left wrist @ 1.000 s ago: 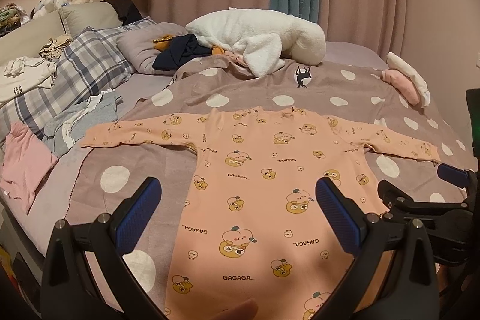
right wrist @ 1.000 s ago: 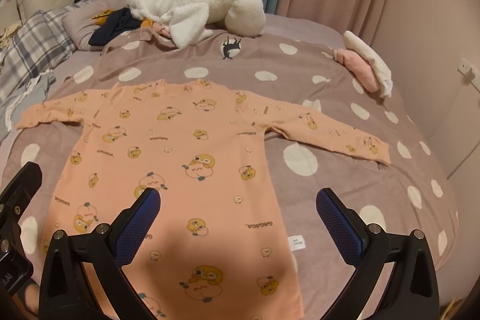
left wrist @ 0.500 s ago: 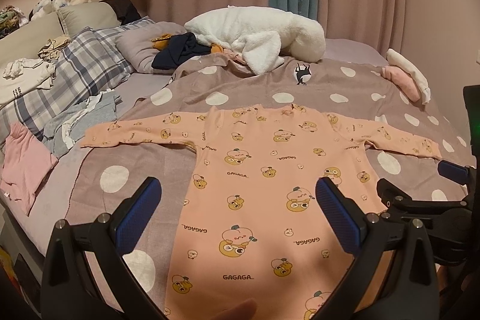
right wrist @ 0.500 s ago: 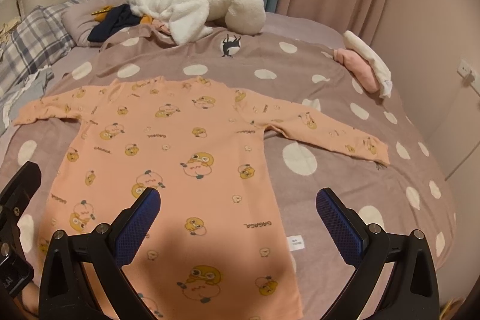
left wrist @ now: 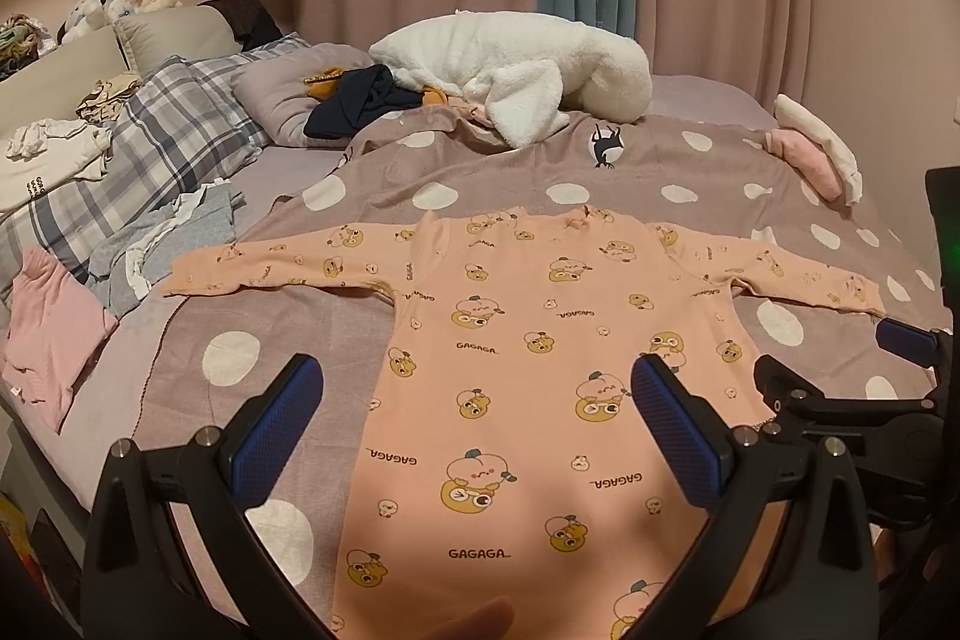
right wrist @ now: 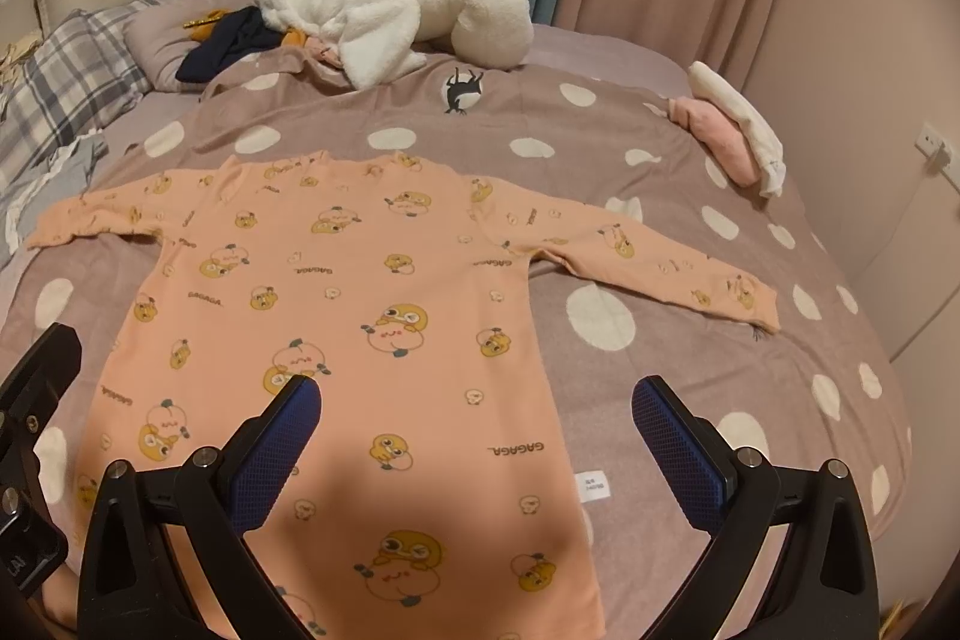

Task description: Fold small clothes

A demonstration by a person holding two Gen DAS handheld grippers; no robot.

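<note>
A peach long-sleeved child's garment (left wrist: 528,352) with cartoon prints lies flat on the dotted brown bedspread (left wrist: 288,334), both sleeves spread out sideways. It also shows in the right wrist view (right wrist: 336,316). My left gripper (left wrist: 474,424) is open and empty, above the garment's lower part. My right gripper (right wrist: 474,442) is open and empty, above the garment's lower right side, and shows at the right edge of the left wrist view (left wrist: 840,400).
A white fluffy blanket (left wrist: 516,70) and dark clothes (left wrist: 360,100) lie at the bed's far end. A pink and white folded pile (left wrist: 816,154) sits at the far right. Plaid pillow (left wrist: 156,130), grey and pink clothes (left wrist: 54,322) lie left. Wall close on the right.
Both grippers have drawn back a little toward the near edge, staying open. The garment has not moved.
</note>
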